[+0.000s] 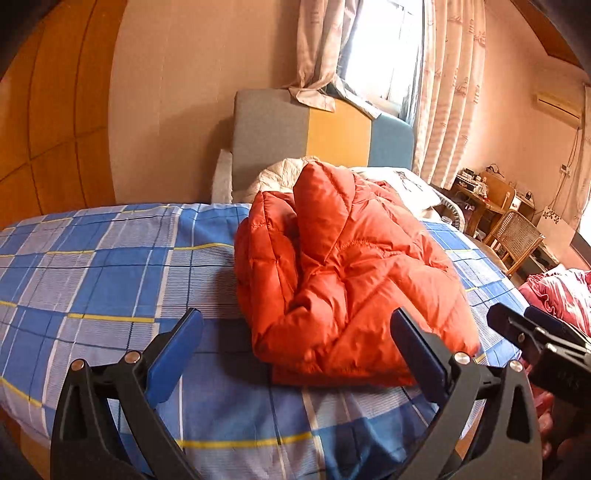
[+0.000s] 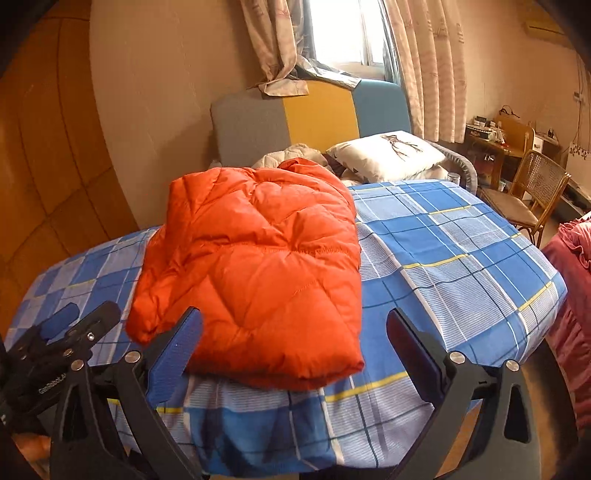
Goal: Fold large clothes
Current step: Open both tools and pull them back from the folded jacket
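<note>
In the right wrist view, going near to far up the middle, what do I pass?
right gripper → orange jacket → white pillow → headboard → curtained window.

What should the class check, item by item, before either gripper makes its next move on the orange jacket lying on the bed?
1. Left gripper open, nothing between its jaws: ok.
2. Right gripper open, empty: ok.
3. Orange jacket lies folded on the checked bedsheet: ok.
4. Fold tidy: not ok, the top layers bulge in the left wrist view.
5. Jacket clear of the pillow: ok.
6. Sleeves tucked inside: cannot tell.
</note>
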The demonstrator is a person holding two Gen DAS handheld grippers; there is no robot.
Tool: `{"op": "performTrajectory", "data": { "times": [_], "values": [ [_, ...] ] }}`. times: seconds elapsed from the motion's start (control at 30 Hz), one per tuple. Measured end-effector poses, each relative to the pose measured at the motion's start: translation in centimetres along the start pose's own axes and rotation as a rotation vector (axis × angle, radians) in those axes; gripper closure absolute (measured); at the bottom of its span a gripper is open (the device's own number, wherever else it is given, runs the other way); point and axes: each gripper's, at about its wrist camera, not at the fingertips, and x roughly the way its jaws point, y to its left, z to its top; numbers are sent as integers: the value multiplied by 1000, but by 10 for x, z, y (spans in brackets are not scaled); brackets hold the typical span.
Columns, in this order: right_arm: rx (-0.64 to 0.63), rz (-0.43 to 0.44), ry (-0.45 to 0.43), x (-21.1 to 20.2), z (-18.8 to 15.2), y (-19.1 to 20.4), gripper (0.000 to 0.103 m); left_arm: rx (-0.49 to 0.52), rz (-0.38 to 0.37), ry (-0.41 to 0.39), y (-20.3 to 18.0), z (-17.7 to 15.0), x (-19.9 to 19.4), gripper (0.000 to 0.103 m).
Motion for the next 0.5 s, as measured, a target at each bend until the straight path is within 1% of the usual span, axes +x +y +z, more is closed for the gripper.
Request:
{"op": "performTrajectory", "data": {
  "times": [0.17, 0.37, 0.5],
  "values": [
    [17, -59, -23, -20, -13, 0, 3, 4, 10, -16, -5, -12, -18, 2],
    [26, -124, -18, -30, -26, -3, 3, 21, 43, -28, -10, -25, -30, 2],
    [44, -138, -5, -36, -32, -6, 3, 13, 56, -28, -10, -33, -40, 2]
  ]
}}
